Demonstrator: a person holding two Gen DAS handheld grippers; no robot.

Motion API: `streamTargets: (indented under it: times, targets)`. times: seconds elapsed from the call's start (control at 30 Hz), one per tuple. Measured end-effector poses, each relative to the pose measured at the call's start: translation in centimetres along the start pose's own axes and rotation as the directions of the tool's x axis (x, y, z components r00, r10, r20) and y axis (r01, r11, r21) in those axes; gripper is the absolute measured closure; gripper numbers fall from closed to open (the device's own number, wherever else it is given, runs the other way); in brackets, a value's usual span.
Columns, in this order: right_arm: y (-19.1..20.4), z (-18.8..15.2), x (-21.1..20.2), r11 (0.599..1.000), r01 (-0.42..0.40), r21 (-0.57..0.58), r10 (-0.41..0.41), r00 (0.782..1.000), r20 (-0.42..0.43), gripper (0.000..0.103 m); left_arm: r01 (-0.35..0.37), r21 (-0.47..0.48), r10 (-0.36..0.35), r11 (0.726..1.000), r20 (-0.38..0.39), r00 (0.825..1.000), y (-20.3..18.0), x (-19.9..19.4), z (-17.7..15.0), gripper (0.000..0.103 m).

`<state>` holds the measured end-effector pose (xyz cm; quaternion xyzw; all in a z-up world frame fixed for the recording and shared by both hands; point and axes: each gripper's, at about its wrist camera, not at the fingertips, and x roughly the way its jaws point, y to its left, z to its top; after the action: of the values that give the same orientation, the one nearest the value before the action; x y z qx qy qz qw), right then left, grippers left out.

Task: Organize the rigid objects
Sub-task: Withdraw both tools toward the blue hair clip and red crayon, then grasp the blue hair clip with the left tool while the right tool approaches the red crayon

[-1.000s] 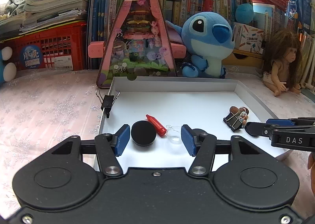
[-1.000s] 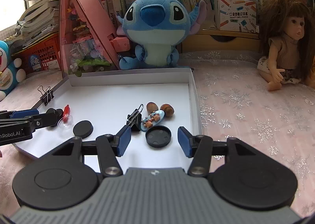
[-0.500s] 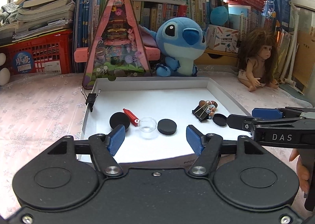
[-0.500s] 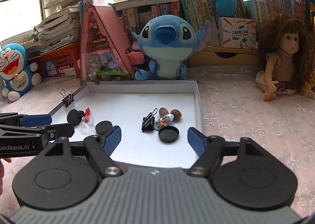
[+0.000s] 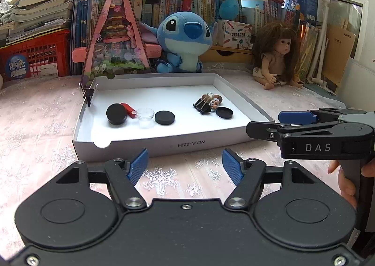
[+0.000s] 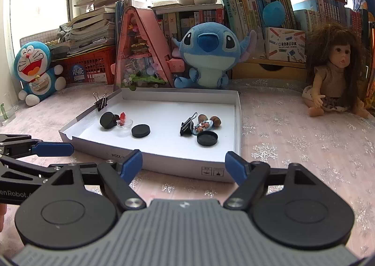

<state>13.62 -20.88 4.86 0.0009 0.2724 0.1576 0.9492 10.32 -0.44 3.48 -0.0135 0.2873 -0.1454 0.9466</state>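
Tray (image 5: 168, 143) just ahead of both empty claws (image 5: 185, 168) (image 6: 184, 164) — apart, untouched.

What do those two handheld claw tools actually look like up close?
Both are matte black, with two round discs at the base and jointed linkage arms ending in ribbed blue pads. The left gripper has an all-black body; seen side-on it reads "enRobot". The right gripper has a grey ribbed body and white "DAS" lettering on its side. Silver screws mark the joints. No cables show.
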Motion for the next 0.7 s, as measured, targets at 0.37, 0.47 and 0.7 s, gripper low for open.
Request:
streamTargets:
  times: [0.37,0.47,0.7]
  targets:
    - [-0.8,-2.4,-2.1,1.0,0.028,0.007,-0.027,0.999,-0.018,0.016,0.093,0.043,-0.092,0.995,-0.045,0.995,-1.7,-3.6,-3.9,0.035]
    - [-0.9,-2.9,-2.1,0.999,0.033,0.006,-0.032,0.999,-0.025,0.016,0.123,0.072,-0.118,0.99,-0.061,0.991,-2.4,-4.4,-4.8,0.035]
    - [-0.8,-3.6,-2.0,0.999,0.027,0.026,-0.026,0.999,-0.036,0.016,0.184,0.148,-0.17,0.972,-0.101,0.98,-4.2,-5.4,-6.9,0.074]
